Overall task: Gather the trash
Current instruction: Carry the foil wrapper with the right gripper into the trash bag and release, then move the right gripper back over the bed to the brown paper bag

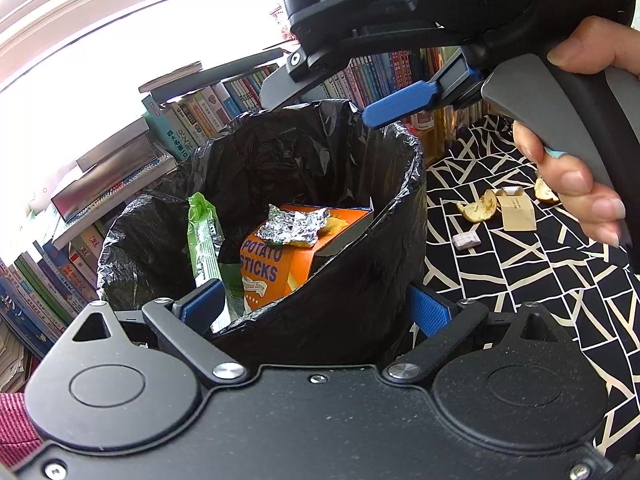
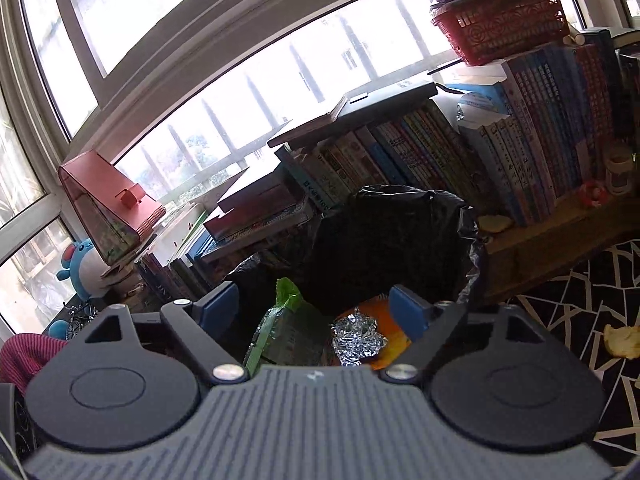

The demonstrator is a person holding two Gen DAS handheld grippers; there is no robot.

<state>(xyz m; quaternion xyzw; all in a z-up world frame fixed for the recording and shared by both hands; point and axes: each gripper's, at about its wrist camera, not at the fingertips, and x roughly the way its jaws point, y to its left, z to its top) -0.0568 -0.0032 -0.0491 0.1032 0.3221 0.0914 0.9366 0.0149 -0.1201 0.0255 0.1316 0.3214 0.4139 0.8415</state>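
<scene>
Left wrist: black-lined bin (image 1: 360, 280) holds crumpled foil (image 1: 296, 226).

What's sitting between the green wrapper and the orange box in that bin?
Nothing separate; in the left wrist view the green plastic wrapper leans directly against the orange potato-sticks box.

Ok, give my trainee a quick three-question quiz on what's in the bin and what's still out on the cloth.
1. True or false: the crumpled foil lies on top of the orange box inside the bin.
2. Which is still on the patterned cloth? A) green wrapper B) peel pieces C) foil
3. Fill in: the right claw above the bin is ____.

Key: 1 true; 2 B, peel pieces lie beside a paper scrap, while the green wrapper is binned; 3 open, holding nothing.
</scene>
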